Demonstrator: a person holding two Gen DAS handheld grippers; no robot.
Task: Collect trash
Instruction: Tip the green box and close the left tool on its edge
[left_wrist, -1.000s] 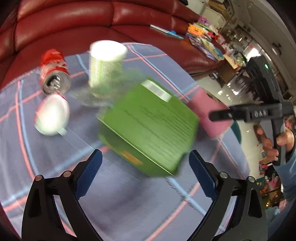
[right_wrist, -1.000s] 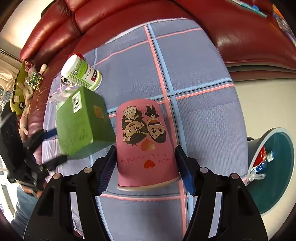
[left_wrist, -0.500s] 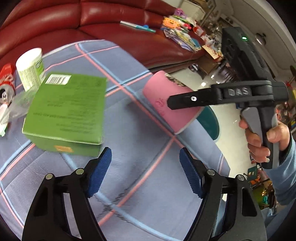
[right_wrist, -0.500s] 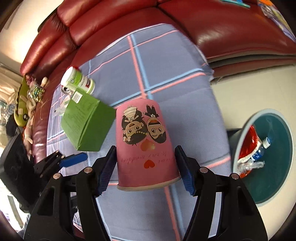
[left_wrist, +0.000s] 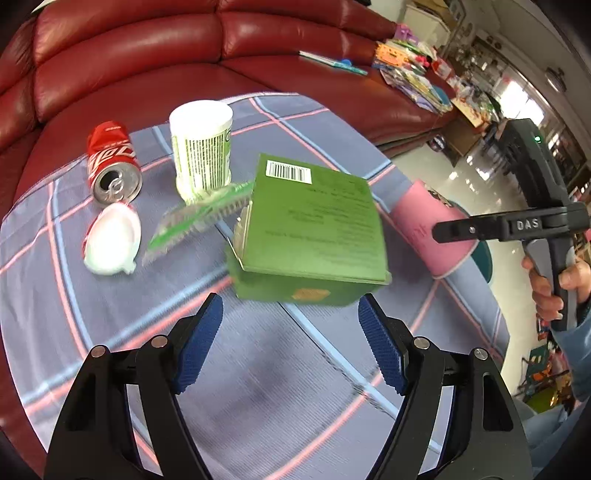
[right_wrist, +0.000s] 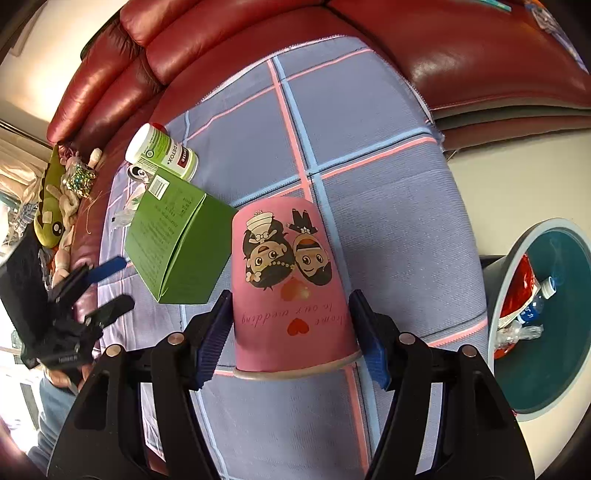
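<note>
My right gripper is shut on a pink paper cup with a cartoon couple on it, rim toward the camera. In the left wrist view that cup hangs tilted over the table's right edge, in the right gripper. My left gripper is open with nothing between its blue pads. A green carton lies just beyond its fingertips. Behind lie a red soda can, a white and green canister, a clear wrapper and a white crumpled piece. The left gripper shows left of the carton.
A teal bin stands on the floor right of the table, holding a red packet and a plastic bottle. The blue checked tablecloth covers the table, with a red leather sofa behind it. A person's hand grips the right handle.
The left gripper's jaws narrowed, swung right toward the pink cup, then came back to face the green carton. The right gripper kept its grip on the cup and shifted slightly over the table.
</note>
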